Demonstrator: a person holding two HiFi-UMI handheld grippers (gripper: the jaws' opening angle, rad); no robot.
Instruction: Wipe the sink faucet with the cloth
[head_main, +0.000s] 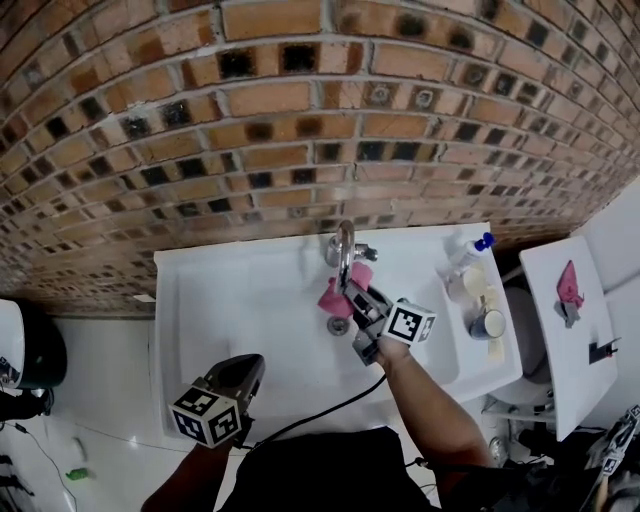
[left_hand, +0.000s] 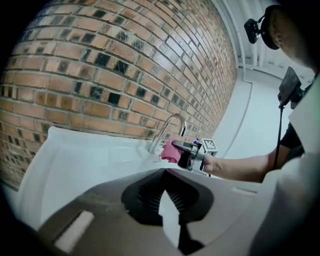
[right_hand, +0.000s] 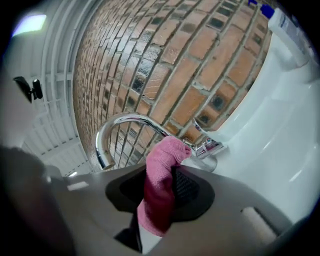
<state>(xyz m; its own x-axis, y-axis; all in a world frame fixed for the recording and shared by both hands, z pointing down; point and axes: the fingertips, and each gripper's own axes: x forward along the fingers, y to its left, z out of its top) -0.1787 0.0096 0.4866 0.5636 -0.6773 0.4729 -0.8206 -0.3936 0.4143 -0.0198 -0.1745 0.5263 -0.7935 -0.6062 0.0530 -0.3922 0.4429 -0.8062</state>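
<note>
A chrome curved faucet (head_main: 344, 248) rises at the back of the white sink (head_main: 250, 320). My right gripper (head_main: 360, 298) is shut on a pink cloth (head_main: 332, 292), holding it just in front of the spout, over the drain. In the right gripper view the cloth (right_hand: 159, 200) bulges up between the jaws, close below the faucet (right_hand: 125, 121) and next to its base. My left gripper (head_main: 240, 378) hovers over the sink's front left edge, shut on nothing. The left gripper view shows the faucet (left_hand: 170, 125), the cloth (left_hand: 169, 152) and the right gripper (left_hand: 182, 147) farther off.
A brick wall (head_main: 300, 100) backs the sink. A spray bottle with a blue cap (head_main: 468, 252) and small cups (head_main: 487, 322) stand on the sink's right ledge. A white table (head_main: 560, 340) holding a pink object (head_main: 570, 285) is at the right.
</note>
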